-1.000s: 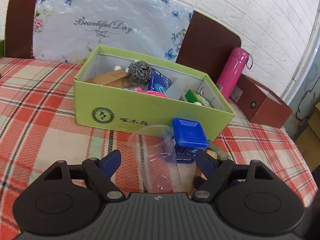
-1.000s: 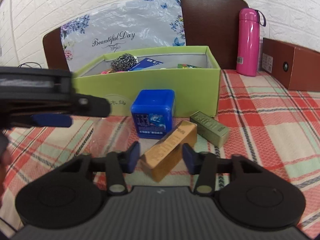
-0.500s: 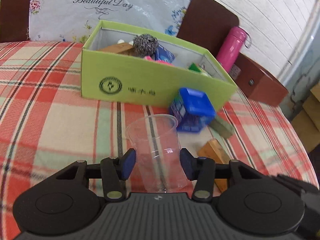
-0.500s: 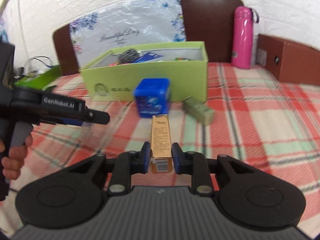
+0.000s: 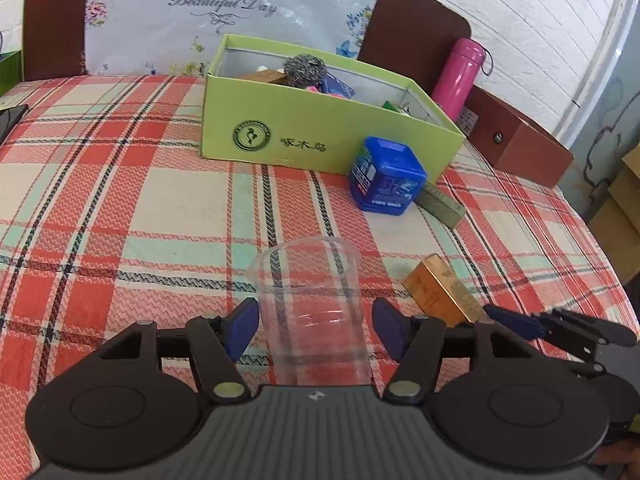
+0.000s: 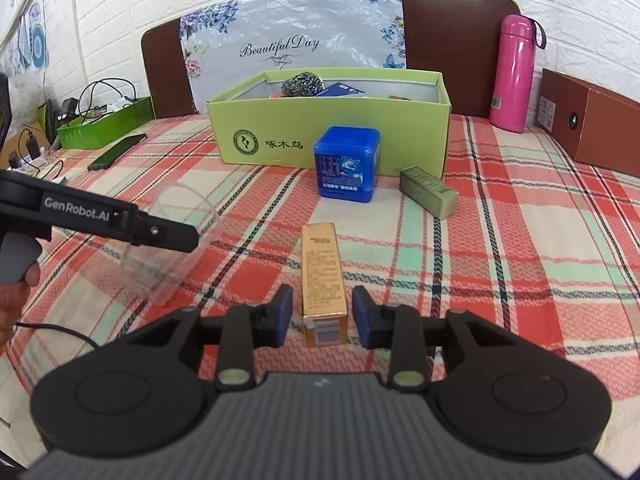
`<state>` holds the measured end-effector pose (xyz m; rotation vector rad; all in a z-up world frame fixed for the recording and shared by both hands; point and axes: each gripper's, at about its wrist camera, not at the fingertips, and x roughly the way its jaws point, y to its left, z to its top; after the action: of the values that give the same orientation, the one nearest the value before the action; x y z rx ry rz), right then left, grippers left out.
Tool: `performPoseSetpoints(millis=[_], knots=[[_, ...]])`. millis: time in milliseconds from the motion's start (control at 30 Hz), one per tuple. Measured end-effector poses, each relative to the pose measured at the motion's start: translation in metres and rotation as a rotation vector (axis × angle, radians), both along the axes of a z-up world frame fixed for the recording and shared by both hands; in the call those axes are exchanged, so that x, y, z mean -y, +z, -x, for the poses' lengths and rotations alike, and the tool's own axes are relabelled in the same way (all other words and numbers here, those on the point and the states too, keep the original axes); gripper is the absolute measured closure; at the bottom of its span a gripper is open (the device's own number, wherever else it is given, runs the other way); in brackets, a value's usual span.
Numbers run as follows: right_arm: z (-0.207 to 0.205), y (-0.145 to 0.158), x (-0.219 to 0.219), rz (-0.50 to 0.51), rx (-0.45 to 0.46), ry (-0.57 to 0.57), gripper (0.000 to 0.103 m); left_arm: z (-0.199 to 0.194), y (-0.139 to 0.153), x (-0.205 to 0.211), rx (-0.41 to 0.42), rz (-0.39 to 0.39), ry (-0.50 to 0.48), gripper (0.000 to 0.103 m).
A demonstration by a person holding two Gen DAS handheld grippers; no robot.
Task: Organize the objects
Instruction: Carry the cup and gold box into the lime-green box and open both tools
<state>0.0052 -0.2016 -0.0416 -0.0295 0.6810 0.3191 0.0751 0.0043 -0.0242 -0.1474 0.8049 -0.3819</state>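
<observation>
A clear plastic cup (image 5: pixel 308 280) stands on the plaid cloth between the pads of my left gripper (image 5: pixel 314 328). Its jaws are opening, with a small gap on each side of the cup. A gold box (image 6: pixel 323 272) lies lengthwise between the pads of my right gripper (image 6: pixel 320 316). Those jaws are opening too and do not touch the box. In the left wrist view the gold box (image 5: pixel 440 292) sits to the right of the cup. The green cardboard box (image 5: pixel 320 132) behind holds a steel scourer (image 5: pixel 304 70) and other items.
A blue cube box (image 6: pixel 348 164) and an olive bar box (image 6: pixel 428 192) lie in front of the green box. A pink bottle (image 6: pixel 516 72) and a brown box (image 6: pixel 592 120) stand at the right. A phone (image 6: pixel 116 152), green tray (image 6: pixel 104 124) and cables sit at the left.
Both grippers closed on the cup and the gold box and drew them back from the green box. Now both sets of pads have spread away from them. The gold box was turned straight.
</observation>
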Motion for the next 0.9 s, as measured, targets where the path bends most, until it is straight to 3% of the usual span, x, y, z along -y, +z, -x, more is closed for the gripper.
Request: performPoseSetpoints(millis=[433, 500, 567, 900], knots=[[-0.014, -0.008, -0.007, 0.015, -0.013, 0.006, 0.069, 0.001, -0.008, 0.004, -0.02, -0.03, 0.014, 0.04], [-0.015, -0.01, -0.007, 0.016, -0.019, 0.003, 0.072, 0.001, -0.009, 0.004, -0.028, -0.03, 0.014, 0.046], [-0.014, -0.011, -0.007, 0.021, -0.021, 0.001, 0.079, 0.002, -0.009, 0.005, -0.032, -0.03, 0.009, 0.046], [-0.008, -0.009, -0.005, -0.008, -0.023, 0.009, 0.079, 0.005, -0.002, 0.007, -0.014, -0.026, -0.003, 0.048]])
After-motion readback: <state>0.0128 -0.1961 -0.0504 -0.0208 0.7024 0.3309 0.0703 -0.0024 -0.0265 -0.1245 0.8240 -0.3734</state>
